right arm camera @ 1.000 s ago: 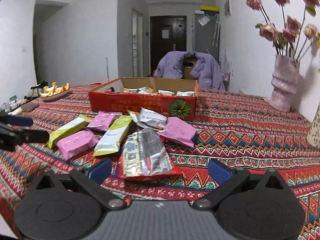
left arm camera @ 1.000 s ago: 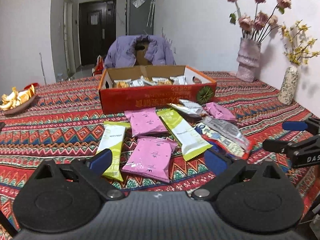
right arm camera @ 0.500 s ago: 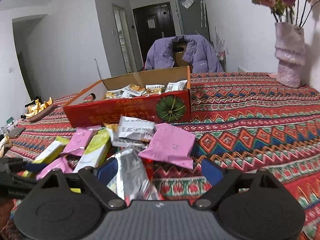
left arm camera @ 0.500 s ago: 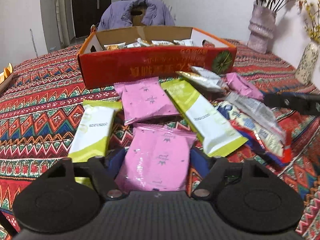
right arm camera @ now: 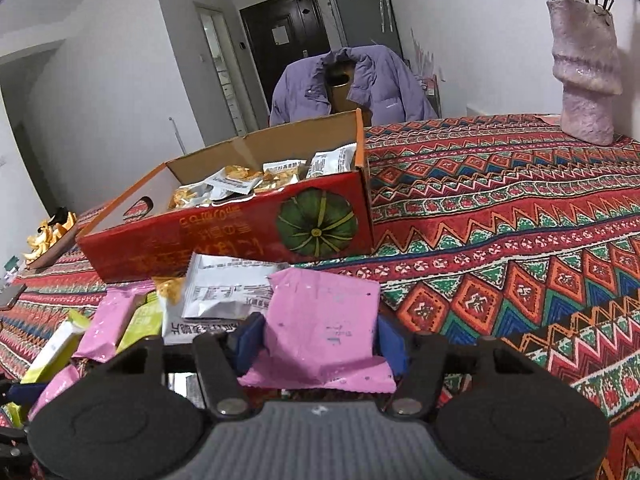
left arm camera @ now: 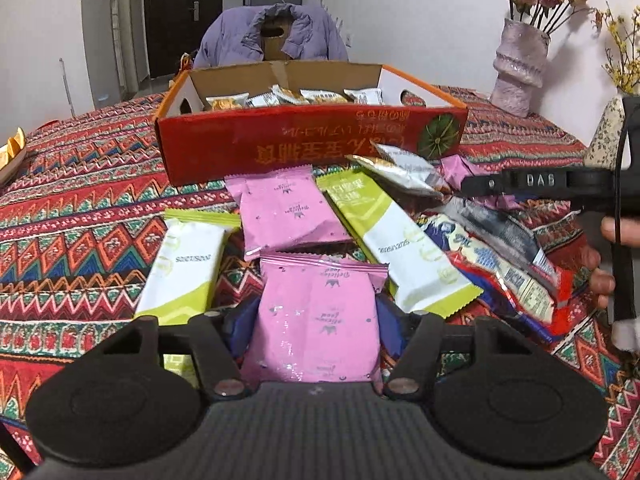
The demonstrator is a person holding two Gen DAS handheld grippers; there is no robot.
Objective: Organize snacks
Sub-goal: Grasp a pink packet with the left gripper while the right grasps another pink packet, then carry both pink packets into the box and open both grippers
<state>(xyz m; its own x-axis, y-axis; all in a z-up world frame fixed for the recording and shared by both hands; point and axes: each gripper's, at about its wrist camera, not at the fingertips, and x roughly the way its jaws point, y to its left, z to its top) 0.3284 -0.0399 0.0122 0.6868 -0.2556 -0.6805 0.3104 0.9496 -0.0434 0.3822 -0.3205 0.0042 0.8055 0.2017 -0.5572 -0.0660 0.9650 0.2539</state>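
A: Left gripper [left arm camera: 316,322] is down over the nearest pink packet [left arm camera: 318,320]. Its blue fingers [left arm camera: 240,326] have just been closing and now sit against both long edges of that packet, which lies flat on the counter [left arm camera: 80,216].

B: And the right gripper [right arm camera: 320,338]? Same story: fingers [right arm camera: 390,342] just closing, astride another pink packet [right arm camera: 324,320], the right one touching its edge. That packet buckles upward in the middle. Whether it has left the cloth, I cannot tell.

A: The red box [left arm camera: 312,140] stands just behind the pile, open-topped, small packets [left arm camera: 292,96] along its back wall.

B: Between box and left gripper: a second flat pink pack [left arm camera: 288,210], with a green-and-white bar [left arm camera: 184,268] on its left and another bar [left arm camera: 400,248] on its right.

A: Further right, a silver pouch [left arm camera: 404,170] near the box, and a red-edged wrapper [left arm camera: 500,272] beside it.

B: From the right camera, a white pouch [right arm camera: 228,290] lies just beside the buckled packet, against the box front.
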